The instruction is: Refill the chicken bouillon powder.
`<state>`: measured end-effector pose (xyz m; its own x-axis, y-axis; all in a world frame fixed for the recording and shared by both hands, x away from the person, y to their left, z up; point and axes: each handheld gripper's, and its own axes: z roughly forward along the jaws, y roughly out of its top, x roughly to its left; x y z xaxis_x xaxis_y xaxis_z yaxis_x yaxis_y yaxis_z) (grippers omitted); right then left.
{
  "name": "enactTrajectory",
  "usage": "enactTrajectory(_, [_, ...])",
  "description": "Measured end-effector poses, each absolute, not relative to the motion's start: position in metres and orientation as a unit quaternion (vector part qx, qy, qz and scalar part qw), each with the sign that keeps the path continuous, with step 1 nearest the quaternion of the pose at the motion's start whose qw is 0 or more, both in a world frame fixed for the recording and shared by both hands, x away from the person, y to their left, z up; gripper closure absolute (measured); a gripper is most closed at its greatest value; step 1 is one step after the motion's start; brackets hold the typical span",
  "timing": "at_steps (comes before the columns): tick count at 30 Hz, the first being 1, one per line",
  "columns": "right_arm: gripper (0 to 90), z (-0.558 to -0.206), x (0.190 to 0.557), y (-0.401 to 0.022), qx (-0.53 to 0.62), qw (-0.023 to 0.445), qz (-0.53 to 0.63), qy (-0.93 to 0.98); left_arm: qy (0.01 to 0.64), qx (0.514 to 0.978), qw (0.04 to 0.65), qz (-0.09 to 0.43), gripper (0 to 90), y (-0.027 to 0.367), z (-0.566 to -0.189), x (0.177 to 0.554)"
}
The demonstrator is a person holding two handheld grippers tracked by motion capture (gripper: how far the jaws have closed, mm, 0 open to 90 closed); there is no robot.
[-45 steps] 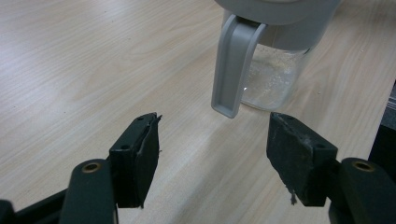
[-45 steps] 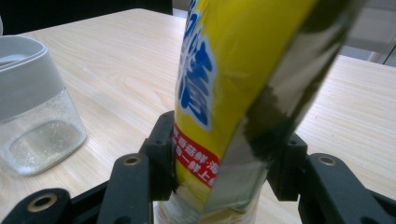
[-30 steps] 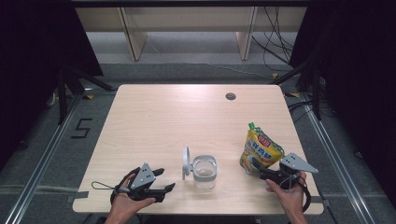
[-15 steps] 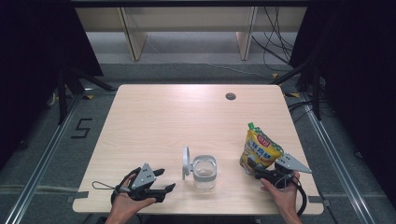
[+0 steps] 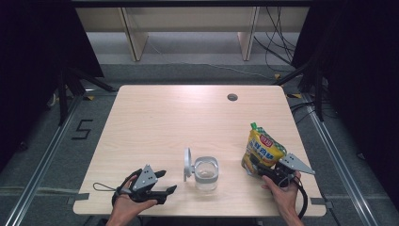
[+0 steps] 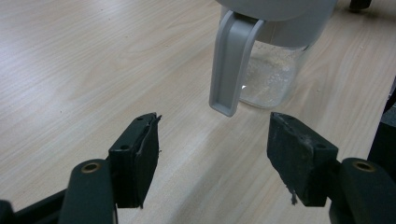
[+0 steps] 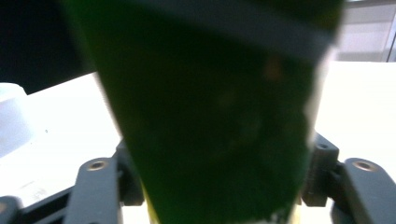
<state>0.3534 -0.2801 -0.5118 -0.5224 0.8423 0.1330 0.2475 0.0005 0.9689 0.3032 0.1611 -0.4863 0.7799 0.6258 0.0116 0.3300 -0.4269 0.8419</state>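
Near the front edge of the table point(image 5: 155, 113), toward its right corner, a yellow pouch point(image 5: 263, 149) with a green spout stands upright, and the right gripper point(image 5: 261, 171) has its jaws on either side of the pouch's base; they have just been closing, and in the right gripper view the pouch point(image 7: 210, 116) sits between the pads, which look pressed against it. At the front edge's middle stands a clear pitcher point(image 5: 205, 173). The left gripper point(image 5: 165, 192) rests near the front left corner, jaws apart, aimed at the pitcher's grey handle point(image 6: 229, 65).
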Motion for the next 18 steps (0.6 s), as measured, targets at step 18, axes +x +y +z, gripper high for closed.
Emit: enactTrajectory(18, [50.3, -0.505, 0.3544, -0.2821, 0.404, 0.285, 0.567, 0.659, 0.303, 0.82, 0.461, 0.153, 33.9, 0.1587, -0.4874, 0.3013])
